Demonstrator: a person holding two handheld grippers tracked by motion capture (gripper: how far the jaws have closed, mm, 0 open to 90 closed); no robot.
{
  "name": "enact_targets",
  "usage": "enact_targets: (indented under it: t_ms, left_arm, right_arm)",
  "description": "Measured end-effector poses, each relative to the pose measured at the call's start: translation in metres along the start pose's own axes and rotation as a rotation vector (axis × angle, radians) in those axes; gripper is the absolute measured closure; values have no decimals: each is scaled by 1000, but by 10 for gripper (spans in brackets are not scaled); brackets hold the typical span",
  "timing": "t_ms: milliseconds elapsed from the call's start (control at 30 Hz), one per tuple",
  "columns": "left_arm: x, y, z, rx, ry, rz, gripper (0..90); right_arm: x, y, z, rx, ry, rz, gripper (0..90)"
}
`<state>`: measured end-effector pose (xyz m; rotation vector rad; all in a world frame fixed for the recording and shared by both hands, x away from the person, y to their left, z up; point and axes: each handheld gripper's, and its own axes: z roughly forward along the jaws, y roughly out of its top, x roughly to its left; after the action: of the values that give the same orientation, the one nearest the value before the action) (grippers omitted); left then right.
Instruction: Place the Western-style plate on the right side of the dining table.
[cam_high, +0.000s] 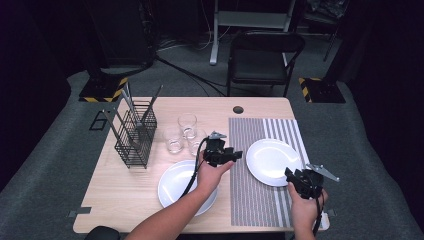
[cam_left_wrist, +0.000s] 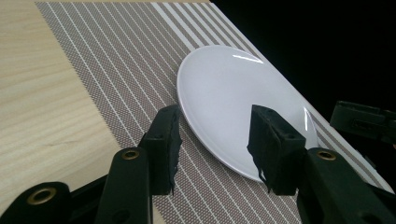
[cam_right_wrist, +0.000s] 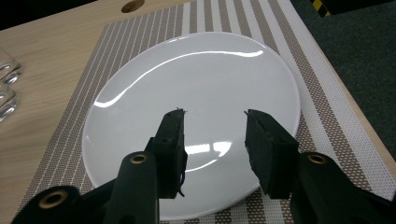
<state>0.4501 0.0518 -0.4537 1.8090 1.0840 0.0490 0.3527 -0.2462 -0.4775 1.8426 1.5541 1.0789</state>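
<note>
Right hand-held gripper (cam_high: 298, 176): nearest the front edge of the tabletop, toward its right corner; its jaws stand wide apart and hold nothing, and it hangs just over the near rim of the plate on the mat
Plate on the mat (cam_high: 274, 161): a white, empty plate that lies flat on the striped placemat (cam_high: 250, 195), at the right side of the tabletop; in the right gripper view (cam_right_wrist: 196, 93) its near rim sits below and between the two open jaws
Left hand-held gripper (cam_high: 233, 155): farther in, about mid-tabletop, over the left border of the placemat; its jaws are also spread wide and empty, pointed across toward the plate's left rim (cam_left_wrist: 224, 93), near it but not touching
Second plate (cam_high: 175, 187): white, on bare wood left of the placemat near the front edge, partly under the person's left forearm; neither tool reaches for it
Glasses (cam_high: 186, 132): three clear tumblers grouped behind the second plate, well apart from both tools
Wire rack (cam_high: 136, 135): black, with cutlery standing in it, by the left edge toward the far side
Step in hand: by my reading, the approach to the plate on the mat, both tools closing on it from two sides, no grasp yet
Next move calls for: lowering a jaw under the shallow rim so that the edge sits between the pads, then closing gently; the glazed rim looks slippery, so a shallow bite could slide off
</note>
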Motion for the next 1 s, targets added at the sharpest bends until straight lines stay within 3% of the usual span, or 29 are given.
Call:
enact_targets:
  t_ms: [167, 400, 500, 1000]
  left_arm:
    - [5, 1, -14, -3, 7, 42, 519]
    - [11, -1, -30, -8, 16, 64, 518]
    - [14, -4, -39, -13, 9, 81, 518]
    - [27, -13, -73, -6, 41, 128, 539]
  right_arm:
    - [7, 4, -7, -3, 24, -33, 565]
    - [16, 7, -11, -10, 48, -74, 563]
    - [26, 8, -13, -4, 76, -116, 559]
    - [56, 11, -20, -3, 185, -191, 547]
